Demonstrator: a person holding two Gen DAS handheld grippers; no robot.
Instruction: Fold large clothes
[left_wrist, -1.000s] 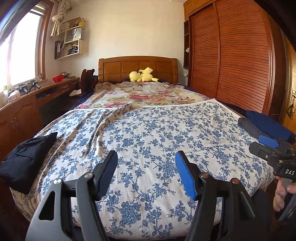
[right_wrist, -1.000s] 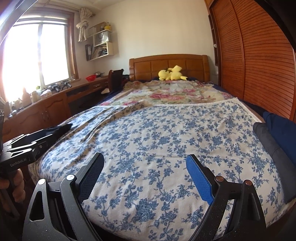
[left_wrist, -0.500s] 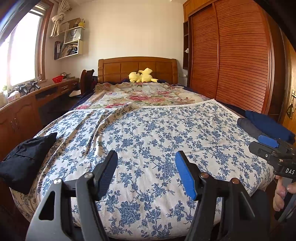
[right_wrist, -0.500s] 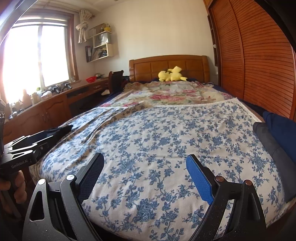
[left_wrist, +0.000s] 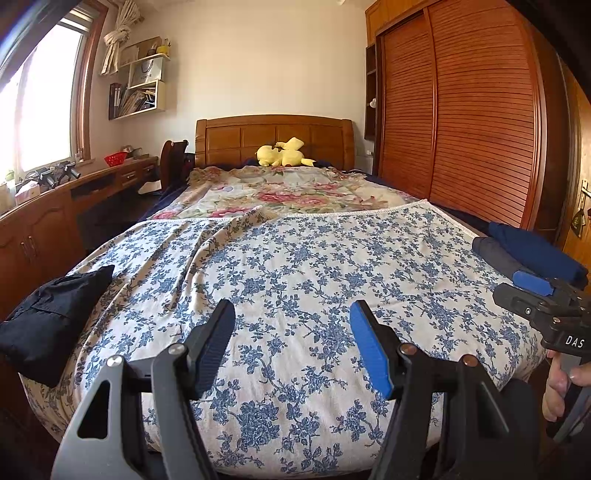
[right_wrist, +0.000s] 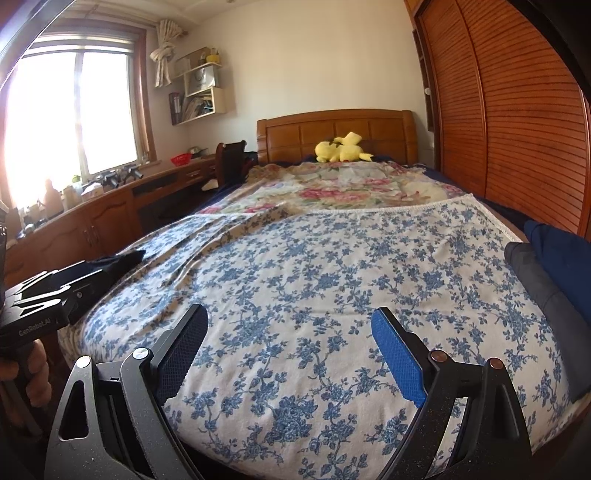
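Note:
A large white cloth with a blue flower print (left_wrist: 295, 280) lies spread over the foot half of the bed; it also shows in the right wrist view (right_wrist: 332, 280). It has wrinkles at its far left. My left gripper (left_wrist: 291, 332) is open and empty, held above the cloth's near edge. My right gripper (right_wrist: 288, 339) is open and empty, also above the near edge. A folded black garment (left_wrist: 51, 321) lies at the bed's left edge. Folded dark blue and grey clothes (left_wrist: 528, 254) lie at the right edge.
A pink flowered blanket (left_wrist: 280, 188) and a yellow plush toy (left_wrist: 282, 157) lie near the wooden headboard (left_wrist: 273, 138). A wooden desk (left_wrist: 55, 206) runs along the left wall. A slatted wardrobe (left_wrist: 472, 122) stands on the right.

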